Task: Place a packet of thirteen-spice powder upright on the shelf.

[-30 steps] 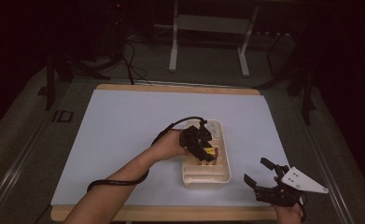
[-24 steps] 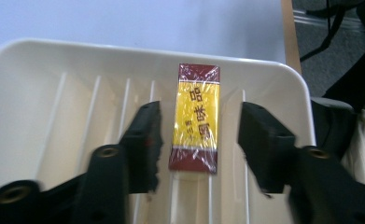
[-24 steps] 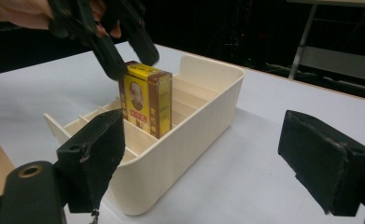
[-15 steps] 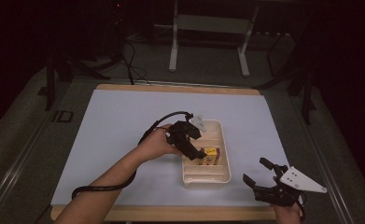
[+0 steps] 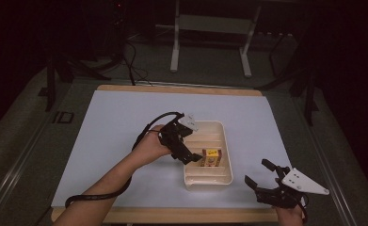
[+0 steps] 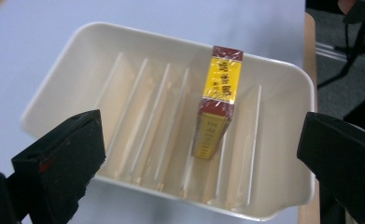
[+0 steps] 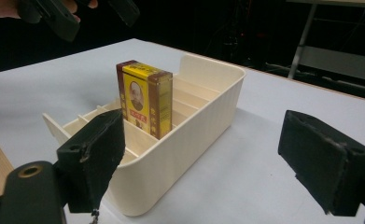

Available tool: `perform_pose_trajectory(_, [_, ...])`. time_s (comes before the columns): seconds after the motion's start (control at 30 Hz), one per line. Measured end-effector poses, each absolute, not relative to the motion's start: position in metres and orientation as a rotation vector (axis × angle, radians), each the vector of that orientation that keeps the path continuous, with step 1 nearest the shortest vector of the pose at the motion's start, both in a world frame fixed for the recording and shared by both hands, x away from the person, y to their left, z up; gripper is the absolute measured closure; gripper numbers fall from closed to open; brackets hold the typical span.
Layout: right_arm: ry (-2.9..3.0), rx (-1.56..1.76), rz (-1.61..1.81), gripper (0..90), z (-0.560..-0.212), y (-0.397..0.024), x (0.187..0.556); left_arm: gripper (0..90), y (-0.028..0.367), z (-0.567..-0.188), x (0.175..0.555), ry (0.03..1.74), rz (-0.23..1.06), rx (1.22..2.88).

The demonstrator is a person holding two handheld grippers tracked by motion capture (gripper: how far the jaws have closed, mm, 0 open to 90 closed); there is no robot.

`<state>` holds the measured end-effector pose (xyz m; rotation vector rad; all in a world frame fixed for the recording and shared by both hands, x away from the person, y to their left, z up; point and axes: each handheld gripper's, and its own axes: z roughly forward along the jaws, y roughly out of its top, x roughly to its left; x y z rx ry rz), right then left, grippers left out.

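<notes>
A cream tray (image 5: 218,176) with thin dividers stands on the pale blue table cover (image 5: 116,117), near the front edge. One yellow and dark red box (image 6: 216,107) stands upright in a slot close to one end of the tray (a portrait is printed on its face). The left gripper (image 5: 185,145) hangs above the tray's left rim, jaws spread wide and holding nothing. The right gripper (image 5: 265,181) sits well apart, near the table's front right corner, also wide and empty.
</notes>
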<state>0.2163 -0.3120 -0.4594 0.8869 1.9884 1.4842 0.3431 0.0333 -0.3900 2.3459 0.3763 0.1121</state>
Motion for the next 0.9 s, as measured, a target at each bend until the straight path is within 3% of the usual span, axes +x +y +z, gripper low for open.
perform_pose_trajectory(0.9, [1.978, 0.884, 1.475, 14.8, -0.46, -0.311, 0.216, 1.2, 0.121, -0.408, 0.316, 0.636, 0.257, 2.221])
